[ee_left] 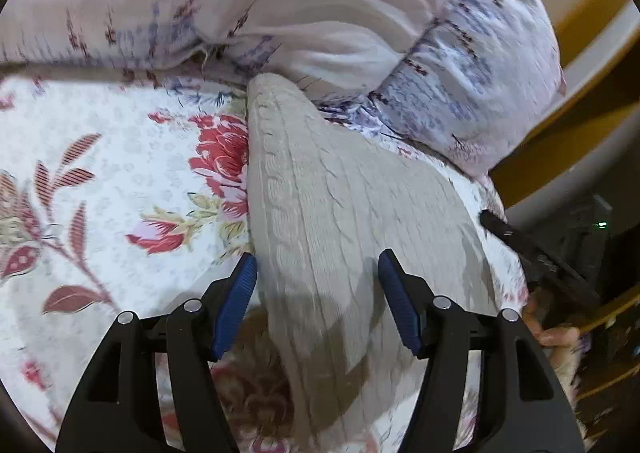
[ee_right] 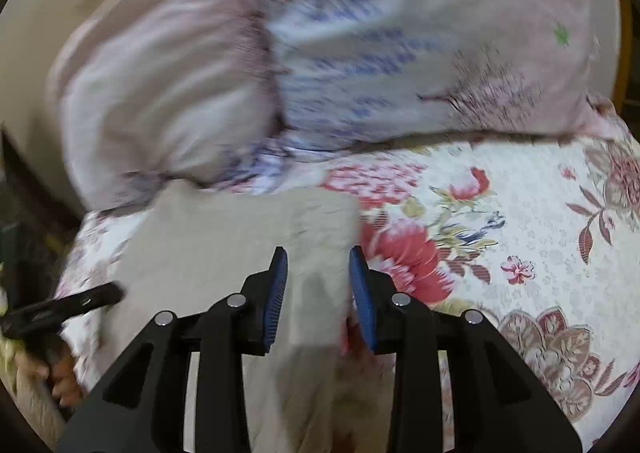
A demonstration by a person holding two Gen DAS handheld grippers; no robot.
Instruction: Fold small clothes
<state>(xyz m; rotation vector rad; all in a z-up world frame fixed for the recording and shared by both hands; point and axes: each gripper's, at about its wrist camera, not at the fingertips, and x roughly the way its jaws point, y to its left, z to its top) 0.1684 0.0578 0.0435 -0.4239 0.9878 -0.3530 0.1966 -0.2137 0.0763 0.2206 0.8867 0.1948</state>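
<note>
One knit (ee_left: 320, 213) between left gripper (ee_left: 318, 277) jaws, parted wide, pads clear. Right gripper (ee_right: 318, 273) jaws part-open, gripping nothing. Two pillows (ee_left: 280, 5) beyond.

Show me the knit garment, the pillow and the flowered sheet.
knit garment (ee_left: 320, 189), left wrist view, middle of its cable-knit face
pillow (ee_left: 320, 13), left wrist view, its pale top
flowered sheet (ee_right: 520, 221), right wrist view, bare patch right of the garment

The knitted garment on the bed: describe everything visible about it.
The knitted garment is beige-grey, soft-looking, with cable ribs running along its length. It lies flat on the flowered bedsheet, seemingly folded into a long narrow shape, its far end against the pillow. The left gripper and right gripper each hover open above its near part, pads clear of the fabric.
</note>
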